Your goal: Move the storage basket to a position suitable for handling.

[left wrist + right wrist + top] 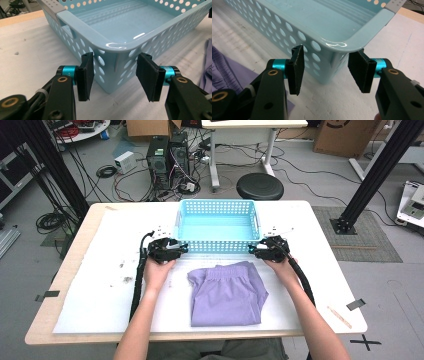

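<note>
And there's the light blue plastic basket (218,226), sitting upright and level toward the far side of the white surface (100,285). Its walls are punched with rows of round holes, the rim is rolled smooth, and a handle slot is cut into each short end. Inside, it's empty, with a glossy floor catching the light. Each near corner sits between a pair of black jaws.
</note>
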Available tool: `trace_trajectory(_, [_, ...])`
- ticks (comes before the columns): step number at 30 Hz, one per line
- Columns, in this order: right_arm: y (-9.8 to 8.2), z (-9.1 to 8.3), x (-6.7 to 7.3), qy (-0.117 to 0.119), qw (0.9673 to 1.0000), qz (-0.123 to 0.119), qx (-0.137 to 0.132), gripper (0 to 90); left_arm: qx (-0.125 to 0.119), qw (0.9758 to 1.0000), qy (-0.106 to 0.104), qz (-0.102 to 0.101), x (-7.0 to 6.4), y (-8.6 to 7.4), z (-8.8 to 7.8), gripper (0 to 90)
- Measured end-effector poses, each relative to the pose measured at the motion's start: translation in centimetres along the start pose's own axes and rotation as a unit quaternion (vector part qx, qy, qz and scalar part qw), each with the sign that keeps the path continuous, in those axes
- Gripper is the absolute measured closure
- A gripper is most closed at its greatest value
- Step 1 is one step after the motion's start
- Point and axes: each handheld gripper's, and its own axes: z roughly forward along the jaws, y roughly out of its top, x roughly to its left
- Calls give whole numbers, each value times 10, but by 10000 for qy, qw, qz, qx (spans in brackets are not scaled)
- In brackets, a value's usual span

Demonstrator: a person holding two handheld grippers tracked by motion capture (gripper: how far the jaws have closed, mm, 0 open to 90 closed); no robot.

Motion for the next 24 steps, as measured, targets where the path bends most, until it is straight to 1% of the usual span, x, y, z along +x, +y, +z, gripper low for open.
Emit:
trace_trajectory(1, [0,0,-1,8,10000,-48,-6,491,-1,10000,30,-1,-2,0,0,491])
trace_trajectory(2, [0,-1,0,13,10000,-34,14,491,27,10000,41,42,-3,1,0,491])
trace_trajectory(3, [0,-2,-1,15,10000,-77,44,491,45,9999,48,79,-4,2,-1,492])
trace_trajectory(4, [0,-3,0,20,10000,-18,80,492,73,9999,46,105,-6,2,-1,493])
trace_trajectory(5, [-1,-4,-1,30,9999,-49,86,493,90,9999,57,136,-7,3,-1,493])
trace_trajectory(11, [-5,-14,-3,70,9999,0,139,493,291,9990,-7,326,-19,5,-5,500])
trace_trajectory(17, [-15,-24,-2,86,9999,-20,95,493,322,9985,-55,429,-32,2,-10,503])
trace_trajectory(21, [-17,-27,-1,99,9999,-43,129,491,300,9984,-20,473,-35,0,-12,502])
trace_trajectory(23, [-17,-27,-1,66,9999,-69,137,477,318,9982,-10,513,-35,1,-12,500])
trace_trajectory(24, [-16,-28,0,34,9999,-77,135,424,310,9981,43,539,-36,1,-13,474])
